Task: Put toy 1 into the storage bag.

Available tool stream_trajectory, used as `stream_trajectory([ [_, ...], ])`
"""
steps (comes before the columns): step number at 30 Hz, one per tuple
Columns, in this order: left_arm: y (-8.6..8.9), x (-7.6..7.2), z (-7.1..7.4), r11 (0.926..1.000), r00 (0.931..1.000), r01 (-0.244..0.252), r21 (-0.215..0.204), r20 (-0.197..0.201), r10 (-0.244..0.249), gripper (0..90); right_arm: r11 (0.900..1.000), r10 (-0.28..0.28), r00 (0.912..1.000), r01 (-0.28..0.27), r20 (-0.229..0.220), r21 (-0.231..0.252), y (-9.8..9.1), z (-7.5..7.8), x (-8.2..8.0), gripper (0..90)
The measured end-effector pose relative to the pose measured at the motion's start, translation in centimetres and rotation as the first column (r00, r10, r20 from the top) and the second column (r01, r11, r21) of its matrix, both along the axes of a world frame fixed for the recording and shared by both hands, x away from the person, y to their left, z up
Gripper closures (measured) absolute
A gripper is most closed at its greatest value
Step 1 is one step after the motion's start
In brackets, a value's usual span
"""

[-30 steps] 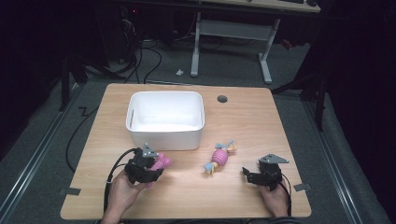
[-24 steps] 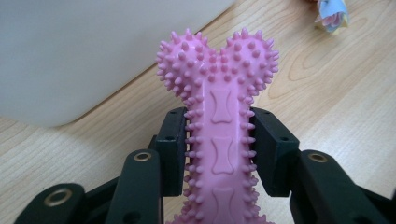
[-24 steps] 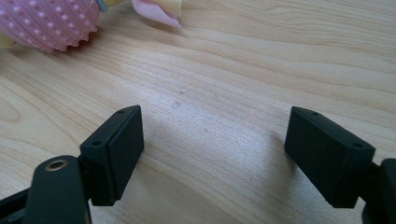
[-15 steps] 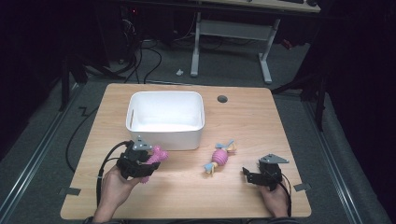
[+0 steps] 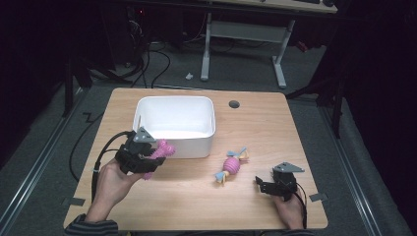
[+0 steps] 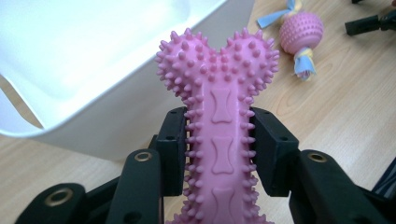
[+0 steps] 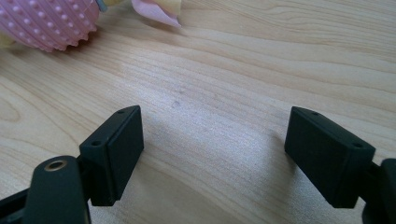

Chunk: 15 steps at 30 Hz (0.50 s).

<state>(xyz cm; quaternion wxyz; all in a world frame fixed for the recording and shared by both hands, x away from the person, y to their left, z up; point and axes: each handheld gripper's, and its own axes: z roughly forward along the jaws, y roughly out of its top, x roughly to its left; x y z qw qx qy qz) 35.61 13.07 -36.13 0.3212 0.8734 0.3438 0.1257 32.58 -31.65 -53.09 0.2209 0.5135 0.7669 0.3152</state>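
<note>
Tub (image 5: 175,127) at table (image 5: 305,147) rear-left, bone toy (image 5: 161,149) before it, ball toy (image 5: 230,165) to its right

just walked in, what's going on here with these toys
A person holds a tool in each hand at a wooden table. The left tool is shut on a pink spiky bone, lifted beside the white bin. The right tool is open, low over bare wood. A pink ball toy with cloth tails lies between them on the table.
</note>
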Motion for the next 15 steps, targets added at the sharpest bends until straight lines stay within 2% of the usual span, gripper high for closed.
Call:
stream_trajectory([
  [6,-0.1,1.4,1.6,0.9984,0.9999,0.012,-0.055,-0.004,-0.012,58.9,1.0,-0.002,1.0,0.002,-0.002,0.002,0.0,0.0,0.0,19.6],
  [9,-0.5,2.2,2.4,0.9985,0.9998,0.013,-0.052,0.014,-0.013,58.9,1.0,-0.002,1.0,0.002,-0.002,0.001,0.0,0.0,0.0,19.6],
  [15,-0.9,3.6,3.2,0.998,0.9997,0.011,-0.062,0.021,-0.009,58.9,1.0,-0.001,1.0,0.001,0.0,0.0,0.0,0.0,0.0,19.6],
])
